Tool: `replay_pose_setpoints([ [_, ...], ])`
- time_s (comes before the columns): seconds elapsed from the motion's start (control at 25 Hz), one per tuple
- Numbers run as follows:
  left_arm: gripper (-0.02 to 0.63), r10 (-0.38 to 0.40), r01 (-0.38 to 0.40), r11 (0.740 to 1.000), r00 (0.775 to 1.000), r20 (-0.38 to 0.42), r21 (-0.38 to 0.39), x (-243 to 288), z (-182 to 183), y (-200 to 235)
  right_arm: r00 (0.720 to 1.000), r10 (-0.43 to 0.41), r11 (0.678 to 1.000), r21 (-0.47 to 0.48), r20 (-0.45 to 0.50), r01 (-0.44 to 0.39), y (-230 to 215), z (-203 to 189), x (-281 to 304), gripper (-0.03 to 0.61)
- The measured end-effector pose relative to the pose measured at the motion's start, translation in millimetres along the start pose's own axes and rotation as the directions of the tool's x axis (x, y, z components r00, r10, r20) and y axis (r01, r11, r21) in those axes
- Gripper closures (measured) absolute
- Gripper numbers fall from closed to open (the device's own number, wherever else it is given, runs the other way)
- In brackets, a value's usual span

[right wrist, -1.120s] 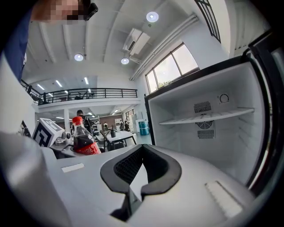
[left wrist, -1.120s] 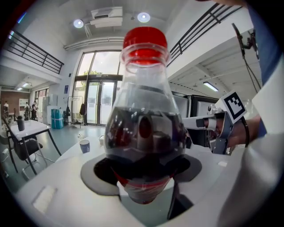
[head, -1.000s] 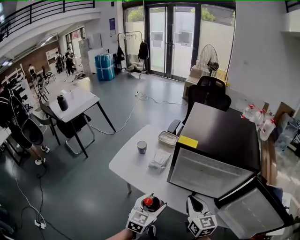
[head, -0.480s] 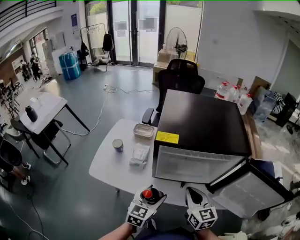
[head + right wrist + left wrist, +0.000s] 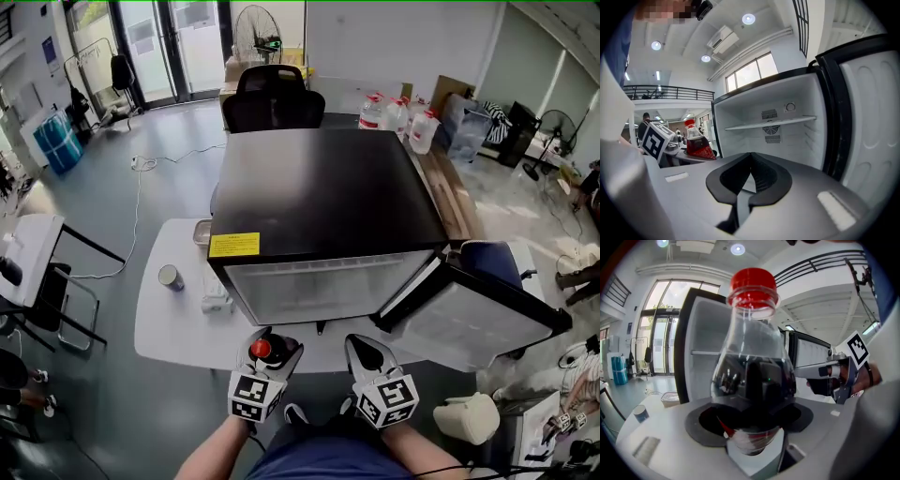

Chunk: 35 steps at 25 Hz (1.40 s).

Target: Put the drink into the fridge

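Near the front of the open fridge (image 5: 319, 187), drink (image 5: 752, 366) held ready
The drink stands upright, pinched low in the left claw (image 5: 272, 351), not yet inside the fridge; the right claw (image 5: 750, 161) beside it is pressed together, empty. Carried in tilted, its tall neck could clip the shelf (image 5: 771, 123) and twist loose.

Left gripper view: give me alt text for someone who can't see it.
A clear drink bottle with a red cap, holding dark liquid, is clamped upright between the jaws of the left gripper, filling the centre. Behind it stands the open fridge, white inside with one shelf; the right gripper shows at the right.
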<state>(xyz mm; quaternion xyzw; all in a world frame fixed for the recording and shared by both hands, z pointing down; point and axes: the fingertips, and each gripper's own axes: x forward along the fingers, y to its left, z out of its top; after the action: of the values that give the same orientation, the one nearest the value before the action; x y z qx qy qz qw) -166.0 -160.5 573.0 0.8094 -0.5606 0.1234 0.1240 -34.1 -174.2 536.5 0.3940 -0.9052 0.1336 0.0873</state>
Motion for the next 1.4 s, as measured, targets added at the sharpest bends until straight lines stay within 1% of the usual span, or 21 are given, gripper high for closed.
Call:
replay_pose_setpoints([
  [0.2, 0.298, 0.014, -0.014, 1.0, 1.0, -0.022, 0.011, 39.7, -0.6, -6.6, 1.0, -0.021, 0.999, 0.025, -0.001, 0.021, -31.3, -2.3, -14.9, 0.572],
  [0.4, 0.298, 0.001, -0.001, 1.0, 0.999, -0.05, 0.0, 78.5, -4.3, -14.0, 0.999, -0.034, 0.998, 0.045, -0.003, 0.035, -53.2, -6.1, -27.9, 0.572],
  [0.6, 0.298, -0.012, 0.013, 1.0, 0.998, -0.062, 0.015, 111.6, -3.0, -20.5, 0.997, -0.071, 0.995, 0.066, -0.009, 0.071, -76.1, -10.4, -41.9, 0.572],
  [0.76, 0.298, -0.025, 0.028, 0.999, 0.996, -0.08, 0.031, 134.2, -8.0, -23.8, 0.994, -0.106, 0.991, 0.077, -0.013, 0.107, -87.8, -15.3, -52.3, 0.572],
  [1.12, 0.298, -0.051, 0.056, 0.998, 0.992, -0.114, 0.038, 191.0, -14.9, -32.4, 0.985, -0.168, 0.981, 0.088, -0.037, 0.17, -112.8, -25.2, -70.1, 0.572],
  [1.4, 0.298, -0.06, 0.068, 0.995, 0.991, -0.116, 0.073, 217.2, -5.4, -36.5, 0.976, -0.214, 0.971, 0.102, -0.041, 0.218, -125.4, -29.1, -83.5, 0.572],
])
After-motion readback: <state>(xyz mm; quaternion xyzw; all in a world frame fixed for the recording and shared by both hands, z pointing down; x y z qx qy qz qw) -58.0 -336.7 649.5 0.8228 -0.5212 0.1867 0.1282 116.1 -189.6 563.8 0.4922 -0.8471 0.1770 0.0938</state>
